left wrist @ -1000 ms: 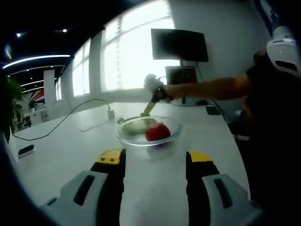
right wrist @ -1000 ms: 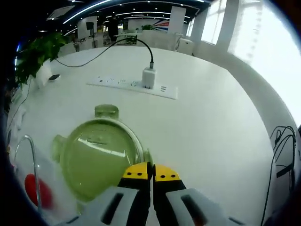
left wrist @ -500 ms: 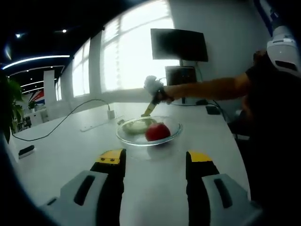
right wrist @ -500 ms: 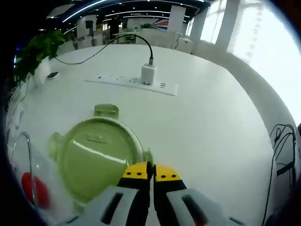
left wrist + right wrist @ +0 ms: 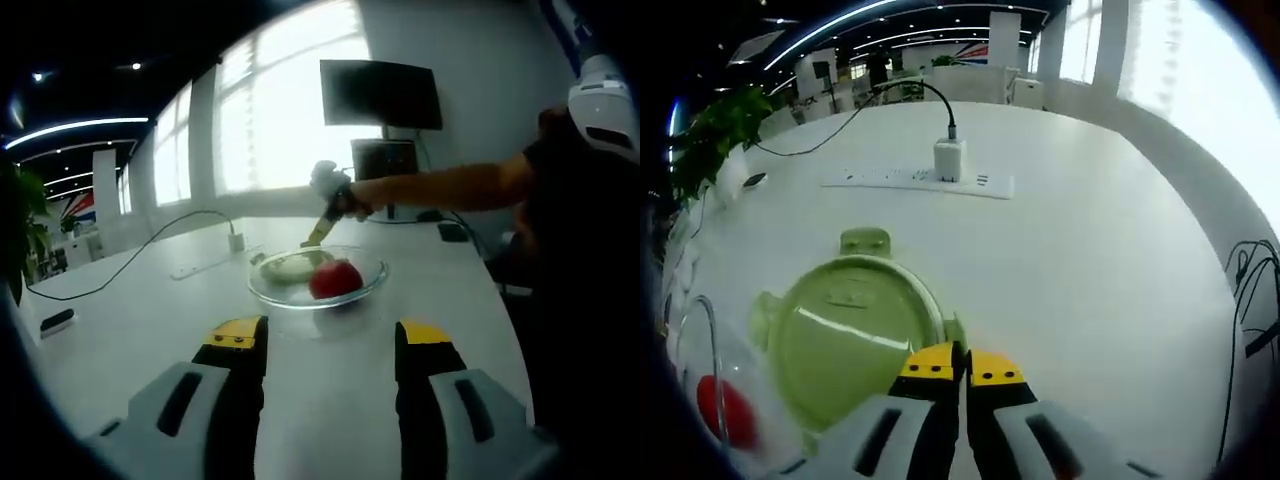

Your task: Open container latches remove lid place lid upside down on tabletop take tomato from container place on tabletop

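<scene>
Lid (image 5: pixel 848 340) pinched at its rim by the right gripper (image 5: pixel 961 368), jaws closed.
Left gripper (image 5: pixel 325 337) gapes; bare counter (image 5: pixel 1090 270) at right, lid slightly higher in frame than before.

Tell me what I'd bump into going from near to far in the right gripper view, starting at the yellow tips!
Right gripper → green lid → white power strip with a charger plugged in → black cable running away across the table.

Open-plan office, long white table (image 5: pixel 1090 260), power strip (image 5: pixel 920 180), wall monitor (image 5: pixel 380 95), potted plant (image 5: pixel 710 135)
</scene>
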Motion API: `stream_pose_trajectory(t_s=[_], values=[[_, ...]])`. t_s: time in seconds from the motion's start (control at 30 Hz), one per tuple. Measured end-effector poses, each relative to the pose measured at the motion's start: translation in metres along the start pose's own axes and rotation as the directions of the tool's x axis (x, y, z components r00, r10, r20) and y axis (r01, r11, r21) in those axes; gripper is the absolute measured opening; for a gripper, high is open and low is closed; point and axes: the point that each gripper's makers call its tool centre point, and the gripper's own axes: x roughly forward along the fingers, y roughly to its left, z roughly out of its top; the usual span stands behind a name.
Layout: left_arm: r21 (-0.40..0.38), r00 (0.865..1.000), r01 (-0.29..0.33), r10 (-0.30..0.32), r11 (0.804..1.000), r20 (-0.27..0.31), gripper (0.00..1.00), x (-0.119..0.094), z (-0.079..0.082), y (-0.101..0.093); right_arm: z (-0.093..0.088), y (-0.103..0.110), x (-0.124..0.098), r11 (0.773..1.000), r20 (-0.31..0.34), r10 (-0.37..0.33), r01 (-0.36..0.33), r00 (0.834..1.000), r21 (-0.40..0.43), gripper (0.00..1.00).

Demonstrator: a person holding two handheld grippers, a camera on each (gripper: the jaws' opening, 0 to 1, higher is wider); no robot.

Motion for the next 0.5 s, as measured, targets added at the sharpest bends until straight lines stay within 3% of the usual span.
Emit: stream_pose_trajectory(t_s=[0.37,0.47,0.5], values=[[-0.003,1.0,-0.001,0.001,1.0,0.0,0.45,0.0002,0.0,0.0006,0.0023,-0.0056,0.0005,0.999,0.034,0.004,-0.005,0.999,0.035,0.0],[-0.005,1.0,-0.002,0.002,1.0,0.001,0.45,0.0,0.0002,0.0009,-0.0017,-0.0072,-0.0003,0.999,0.026,0.012,-0.013,1.0,0.045,0.09],[-0.005,1.0,-0.002,0.002,1.0,0.001,0.45,0.0,0.0003,0.001,0.0015,-0.0046,-0.0015,0.999,0.056,0.023,-0.026,0.998,0.048,0.1]])
